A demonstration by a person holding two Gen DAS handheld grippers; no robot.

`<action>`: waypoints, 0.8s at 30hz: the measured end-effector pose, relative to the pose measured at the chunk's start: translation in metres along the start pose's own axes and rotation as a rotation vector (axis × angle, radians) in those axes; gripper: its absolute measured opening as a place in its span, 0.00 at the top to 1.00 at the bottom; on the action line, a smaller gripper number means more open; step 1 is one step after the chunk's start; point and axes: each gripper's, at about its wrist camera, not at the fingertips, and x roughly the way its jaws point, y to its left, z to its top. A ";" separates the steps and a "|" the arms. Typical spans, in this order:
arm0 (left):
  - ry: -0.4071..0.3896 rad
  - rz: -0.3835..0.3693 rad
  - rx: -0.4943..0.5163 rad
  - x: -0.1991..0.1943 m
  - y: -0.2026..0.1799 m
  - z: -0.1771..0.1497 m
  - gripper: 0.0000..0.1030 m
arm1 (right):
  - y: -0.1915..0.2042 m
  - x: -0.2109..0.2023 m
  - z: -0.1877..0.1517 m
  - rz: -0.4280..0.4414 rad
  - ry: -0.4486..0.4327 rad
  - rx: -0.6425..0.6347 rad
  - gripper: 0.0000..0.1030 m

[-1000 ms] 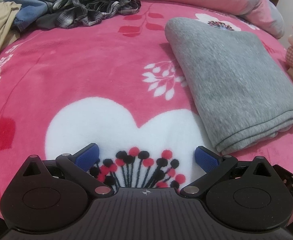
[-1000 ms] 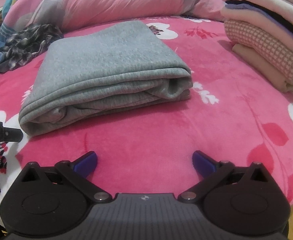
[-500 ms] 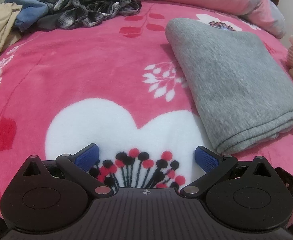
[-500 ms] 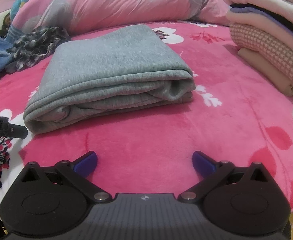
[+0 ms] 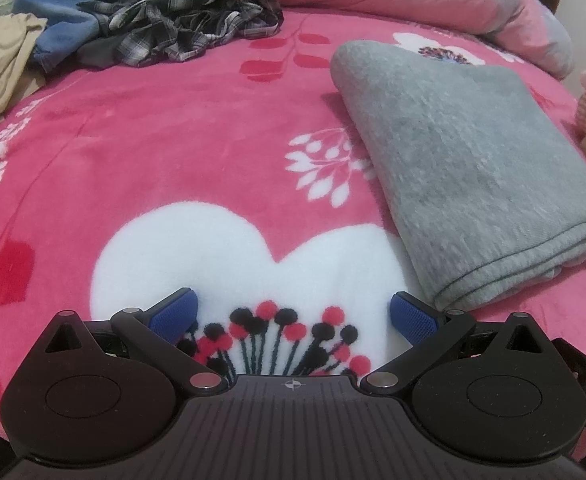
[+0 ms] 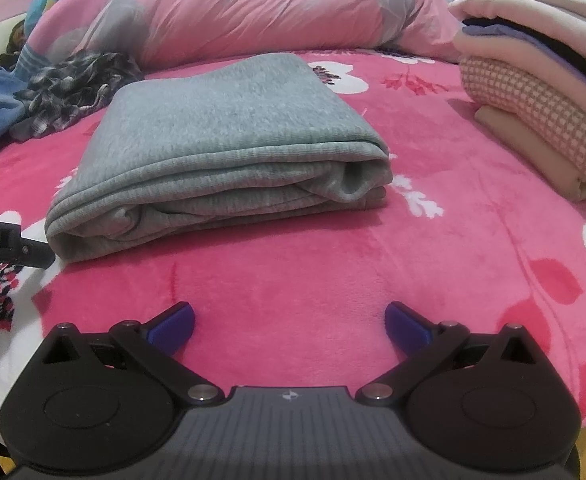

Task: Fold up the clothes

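The folded grey garment [image 6: 229, 148] lies flat on the pink floral blanket [image 6: 333, 272] that covers the bed, ahead of both grippers and touched by neither. The right gripper [image 6: 289, 322] hovers with its jaws wide apart and empty, facing the garment's layered open edge — only this view shows the tucked folds and the rolled end at the right. The left gripper [image 5: 293, 314] also has its jaws spread and empty, over the white heart print, with the garment [image 5: 465, 168] just off to its right, seen from above as a smooth slab. The left view shows the unfolded heap at the far left — a plaid shirt [image 5: 181, 12], a blue piece [image 5: 49, 12] and a tan one [image 5: 1, 60]. The right view alone shows the whole stack of folded clothes [image 6: 533, 92] at the far right, well apart from the grey garment, and a pink quilt [image 6: 253, 4] bunched behind.
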 end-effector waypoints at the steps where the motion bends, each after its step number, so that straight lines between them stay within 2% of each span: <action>1: -0.007 -0.007 -0.003 -0.002 0.001 -0.001 0.00 | 0.000 0.000 0.000 0.001 -0.003 0.001 0.00; 8: -0.147 -0.005 -0.002 -0.037 0.004 -0.001 0.00 | -0.003 -0.011 -0.002 0.005 -0.050 0.013 0.00; 13: -0.231 -0.052 0.005 -0.059 0.004 0.010 0.00 | -0.012 -0.039 0.003 0.028 -0.161 0.029 0.00; 19: -0.269 -0.063 0.040 -0.050 -0.006 0.031 0.00 | -0.025 -0.064 0.035 0.033 -0.317 0.055 0.03; 22: -0.280 -0.070 0.063 -0.042 -0.012 0.040 0.00 | -0.035 -0.061 0.052 0.058 -0.348 0.096 0.08; 24: -0.286 -0.075 0.078 -0.036 -0.016 0.047 0.02 | -0.041 -0.053 0.063 0.088 -0.344 0.117 0.26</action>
